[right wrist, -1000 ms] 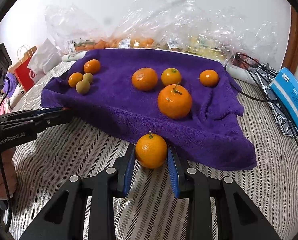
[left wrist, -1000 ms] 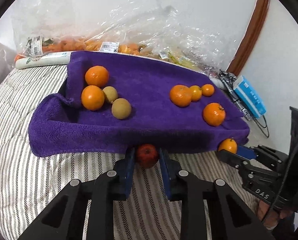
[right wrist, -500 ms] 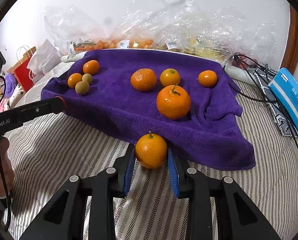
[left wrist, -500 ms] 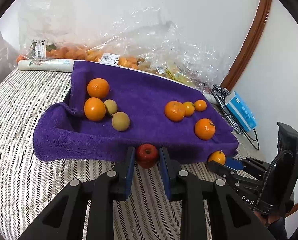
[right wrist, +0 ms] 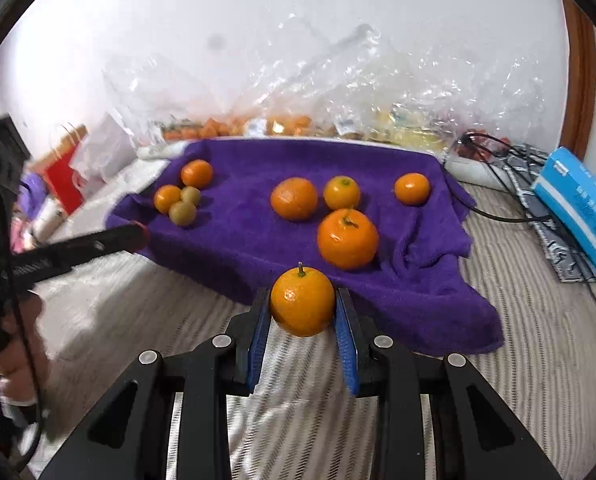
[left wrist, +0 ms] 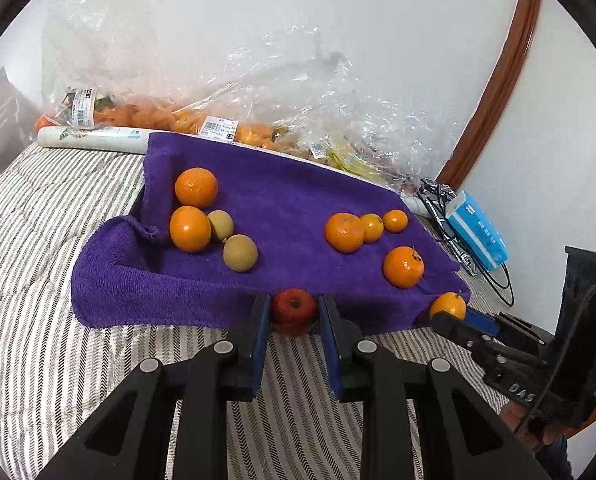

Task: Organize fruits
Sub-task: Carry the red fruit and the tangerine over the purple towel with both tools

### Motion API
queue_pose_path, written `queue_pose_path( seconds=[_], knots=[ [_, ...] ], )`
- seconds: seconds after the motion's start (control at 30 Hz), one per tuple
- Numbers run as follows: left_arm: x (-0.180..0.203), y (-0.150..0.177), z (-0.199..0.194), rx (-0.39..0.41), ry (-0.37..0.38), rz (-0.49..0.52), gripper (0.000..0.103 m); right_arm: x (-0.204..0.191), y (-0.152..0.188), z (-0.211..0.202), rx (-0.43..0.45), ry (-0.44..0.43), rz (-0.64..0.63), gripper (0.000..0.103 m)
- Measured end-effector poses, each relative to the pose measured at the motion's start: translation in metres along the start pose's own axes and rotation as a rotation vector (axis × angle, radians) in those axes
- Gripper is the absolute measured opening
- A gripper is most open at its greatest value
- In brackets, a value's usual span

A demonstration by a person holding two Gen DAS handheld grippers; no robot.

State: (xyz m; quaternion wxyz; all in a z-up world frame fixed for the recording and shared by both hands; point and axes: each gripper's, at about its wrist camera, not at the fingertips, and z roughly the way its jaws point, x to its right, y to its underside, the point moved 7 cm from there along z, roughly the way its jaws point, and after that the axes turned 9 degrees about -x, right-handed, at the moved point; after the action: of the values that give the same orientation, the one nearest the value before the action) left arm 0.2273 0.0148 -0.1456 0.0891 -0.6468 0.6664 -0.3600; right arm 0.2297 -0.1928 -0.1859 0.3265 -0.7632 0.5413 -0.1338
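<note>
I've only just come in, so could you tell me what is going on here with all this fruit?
A person is sorting fruit with two handheld grippers. The left gripper is shut on a red apple, the right gripper on a stemmed orange; both are at the near edge of the purple towel. Oranges and two brownish fruits already lie on it in two clusters.

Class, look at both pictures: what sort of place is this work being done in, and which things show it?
Probably a bedroom at home, not a kitchen: the fruit sits on a purple towel spread over a striped quilted bedcover, with shopping bags and a tissue pack lying around.
</note>
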Motion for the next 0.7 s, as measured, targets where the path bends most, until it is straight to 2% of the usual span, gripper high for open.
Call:
queue_pose_path(
  seconds=[0.07,0.7],
  knots=[
    [0.000,0.000,0.000,0.000,-0.004,0.000,0.024,0.001,-0.002,-0.004,0.015,-0.031,0.019,0.032],
    [0.001,0.000,0.002,-0.007,-0.012,-0.003,0.023,0.017,-0.009,-0.018,0.088,-0.047,0.103,0.032]
  ],
)
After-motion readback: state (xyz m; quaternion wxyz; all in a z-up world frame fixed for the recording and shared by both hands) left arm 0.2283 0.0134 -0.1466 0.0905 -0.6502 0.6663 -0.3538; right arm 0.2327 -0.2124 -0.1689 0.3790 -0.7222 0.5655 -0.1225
